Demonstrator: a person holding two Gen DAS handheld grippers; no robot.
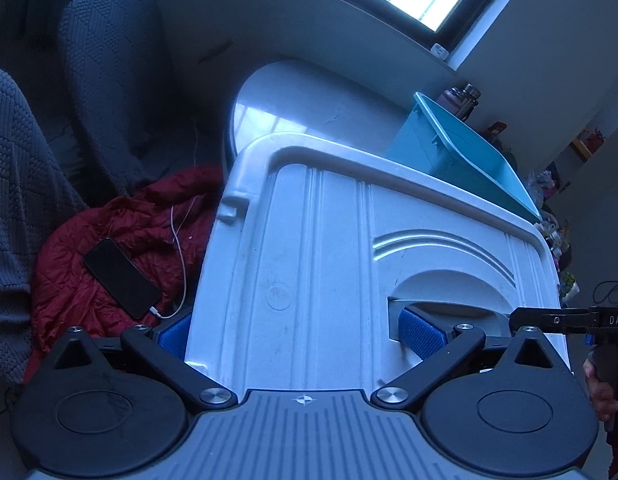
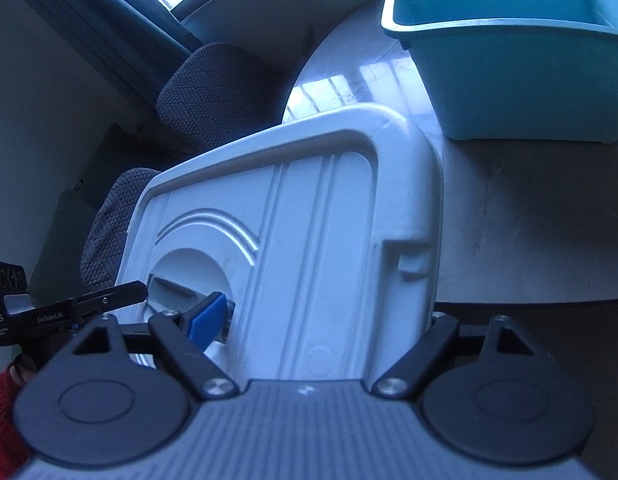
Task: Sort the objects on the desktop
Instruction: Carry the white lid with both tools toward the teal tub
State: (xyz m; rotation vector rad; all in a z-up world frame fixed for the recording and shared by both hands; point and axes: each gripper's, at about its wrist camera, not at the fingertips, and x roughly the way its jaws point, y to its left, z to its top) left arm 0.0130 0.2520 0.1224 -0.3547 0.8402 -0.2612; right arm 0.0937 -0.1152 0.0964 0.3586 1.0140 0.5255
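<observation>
In the left wrist view, far off to the left of the left claw (image 1: 297, 334), a dark phone (image 1: 120, 277) lay on a red quilted jacket (image 1: 109, 240) with a white cable (image 1: 181, 264) plugged into its near end, and grey knitted cushions (image 1: 109, 80) rose behind them. The left claw itself straddled 1 half of a white lid (image 1: 317, 264) — its left blue pad (image 1: 175, 336) sat against the lid's outer edge, its right blue pad (image 1: 423, 334) sat inside the recessed handle pocket (image 1: 449, 300), so the claw was pinching the lid across that span. Ahead of it lay the pale table (image 1: 293, 112), and ahead and to the right stood a teal tub (image 1: 449, 156), apart from the lid. At the right edge, the tip of the other gripper reached in toward the same pocket. In the right wrist view the arrangement mirrored this: the left claw's black finger (image 2: 109, 298) came in from the left toward the pocket, and the right claw (image 2: 329, 320) gripped the other half of the white lid (image 2: 309, 240), with 1 blue pad (image 2: 207, 320) in the pocket (image 2: 189, 276) and its right finger (image 2: 441, 326) at the lid's outer edge, where contact could not be made out clearly. The lid was tilted, its far rim raised toward the cameras' upper field. Ahead and to the right of this claw stood the teal tub (image 2: 509, 80), open side up on the table (image 2: 509, 220), well apart from the lid.
</observation>
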